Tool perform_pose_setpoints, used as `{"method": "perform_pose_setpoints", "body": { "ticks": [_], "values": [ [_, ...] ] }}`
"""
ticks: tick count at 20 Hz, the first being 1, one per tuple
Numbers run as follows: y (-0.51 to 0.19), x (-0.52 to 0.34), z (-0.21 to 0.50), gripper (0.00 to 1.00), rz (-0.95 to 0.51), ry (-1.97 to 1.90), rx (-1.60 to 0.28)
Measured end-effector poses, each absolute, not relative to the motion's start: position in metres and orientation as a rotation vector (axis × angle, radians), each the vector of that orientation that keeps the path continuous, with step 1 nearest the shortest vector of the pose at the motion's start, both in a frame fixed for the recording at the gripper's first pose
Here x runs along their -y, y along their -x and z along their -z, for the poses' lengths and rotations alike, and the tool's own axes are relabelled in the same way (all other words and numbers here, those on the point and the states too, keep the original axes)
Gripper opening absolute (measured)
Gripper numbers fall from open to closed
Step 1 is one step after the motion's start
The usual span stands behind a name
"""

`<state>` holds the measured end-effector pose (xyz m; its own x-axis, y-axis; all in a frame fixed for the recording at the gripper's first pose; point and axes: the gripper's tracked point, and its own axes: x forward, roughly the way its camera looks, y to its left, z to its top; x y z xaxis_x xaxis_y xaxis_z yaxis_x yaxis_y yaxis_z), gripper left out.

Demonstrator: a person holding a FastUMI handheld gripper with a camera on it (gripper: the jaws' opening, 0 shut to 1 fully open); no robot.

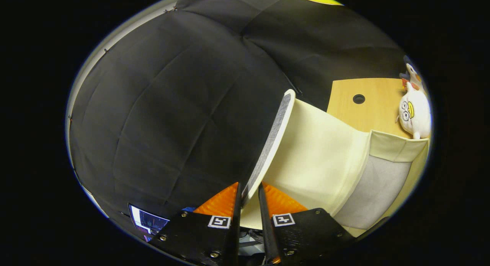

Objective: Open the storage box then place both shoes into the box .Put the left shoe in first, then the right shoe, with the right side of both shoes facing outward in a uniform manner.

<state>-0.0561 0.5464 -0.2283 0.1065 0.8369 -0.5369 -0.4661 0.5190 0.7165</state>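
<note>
Black booth cloth fills the background beyond a wooden worktop [377,105]. On it stands the cream storage box [325,159], its lid [270,143] raised on edge. Tilted upward, the claw [249,199] is clamped on the lid's rim. A plush toy [414,113] sits behind.
</note>
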Motion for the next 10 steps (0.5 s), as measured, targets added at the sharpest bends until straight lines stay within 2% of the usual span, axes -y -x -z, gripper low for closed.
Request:
{"method": "perform_pose_setpoints", "body": {
  "ticks": [1,5,6,7,8,9,10],
  "values": [
    [0.06,-0.551,0.235,0.26,-0.994,-0.394,-1.093],
    [0.072,-0.544,0.251,0.46,-0.944,-0.349,-1.13],
    [0.071,-0.535,0.253,0.47,-0.93,-0.344,-1.132],
    [0.069,-0.526,0.258,0.54,-0.914,-0.34,-1.135],
    [0.066,-0.517,0.26,0.54,-0.903,-0.343,-1.138],
    [0.064,-0.506,0.257,0.59,-0.888,-0.343,-1.142],
    [0.059,-0.496,0.256,0.72,-0.879,-0.339,-1.137]
  ]
}}
